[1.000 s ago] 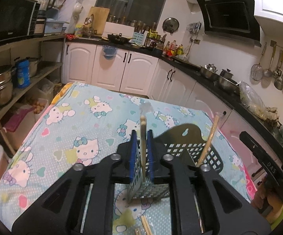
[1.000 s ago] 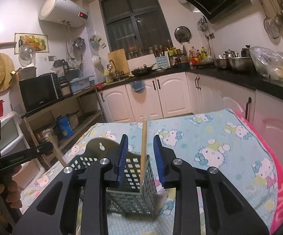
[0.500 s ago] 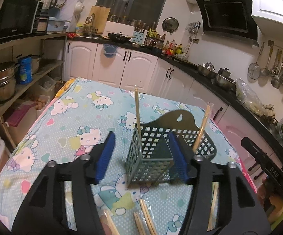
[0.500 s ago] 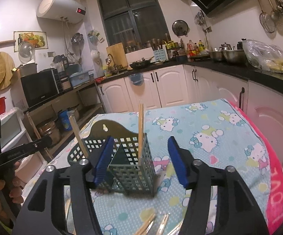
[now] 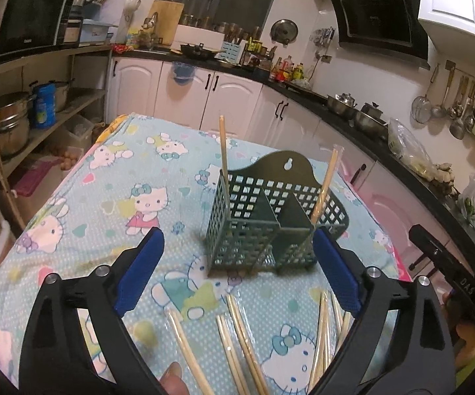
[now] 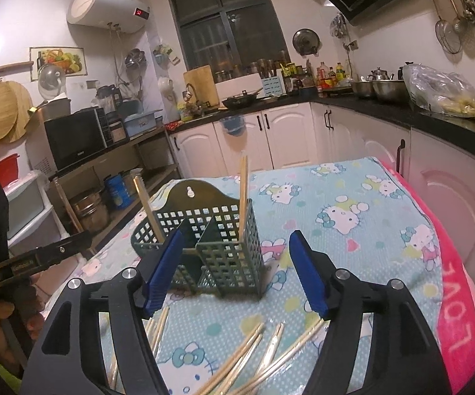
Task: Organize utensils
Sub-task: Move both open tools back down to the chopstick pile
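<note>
A green slotted utensil basket [image 5: 263, 227] [image 6: 211, 250] stands on the Hello Kitty tablecloth [image 5: 112, 210]. Two wooden chopsticks stand in it, one upright at its left side [image 5: 223, 151] and one leaning at its right side [image 5: 324, 181]; both show in the right wrist view [image 6: 243, 194] [image 6: 148, 209]. Several loose chopsticks [image 5: 237, 345] [image 6: 244, 358] lie on the cloth in front of the basket. My left gripper [image 5: 237, 273] is wide open and empty, just short of the basket. My right gripper [image 6: 236, 273] is also wide open and empty before it.
The table's right edge has a pink border [image 6: 458, 296]. White cabinets and a dark counter [image 5: 346, 115] run behind and to the right. Shelves with pots [image 5: 10, 125] stand to the left. The other gripper's handle [image 5: 451, 273] is at the right edge.
Both grippers opened, let go of their chopsticks into the basket and drew back from it. The loose chopsticks on the cloth came into view.
</note>
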The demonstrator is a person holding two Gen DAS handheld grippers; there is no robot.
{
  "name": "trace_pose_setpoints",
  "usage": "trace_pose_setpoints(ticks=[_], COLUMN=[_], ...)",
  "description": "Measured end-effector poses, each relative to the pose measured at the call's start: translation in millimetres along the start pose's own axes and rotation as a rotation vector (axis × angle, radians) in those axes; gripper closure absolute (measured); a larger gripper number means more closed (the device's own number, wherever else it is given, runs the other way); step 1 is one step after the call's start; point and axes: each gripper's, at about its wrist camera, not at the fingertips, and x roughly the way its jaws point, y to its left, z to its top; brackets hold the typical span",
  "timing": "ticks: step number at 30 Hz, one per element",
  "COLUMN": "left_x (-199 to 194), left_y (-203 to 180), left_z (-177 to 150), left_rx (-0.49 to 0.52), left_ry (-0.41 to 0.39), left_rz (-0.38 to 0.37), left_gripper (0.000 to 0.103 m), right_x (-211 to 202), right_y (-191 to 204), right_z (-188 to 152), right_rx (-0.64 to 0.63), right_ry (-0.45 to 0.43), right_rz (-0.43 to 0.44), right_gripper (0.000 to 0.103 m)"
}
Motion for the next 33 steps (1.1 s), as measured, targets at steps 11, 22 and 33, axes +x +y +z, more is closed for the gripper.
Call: trace_pose_setpoints(ticks=[11, 22, 33], left_x=[-6, 3, 37], left_y=[-4, -12, -16], left_z=[-27, -51, -78], left_rx=[0.003, 0.021, 0.035], left_ry=[0.053, 0.128, 0.252], left_rz=[-0.003, -0.014, -0.01], left_gripper=[0.02, 0.02, 0.03], right_x=[-15, -10, 7], right_y=[-5, -14, -39], right_z=[-23, -50, -72], right_rx=[-0.01, 0.005, 0.039], right_ry=[0.072, 0.171, 0.292], right_rz=[-0.016, -0.039, -0.066], right_gripper=[0.037, 0.037, 0.038])
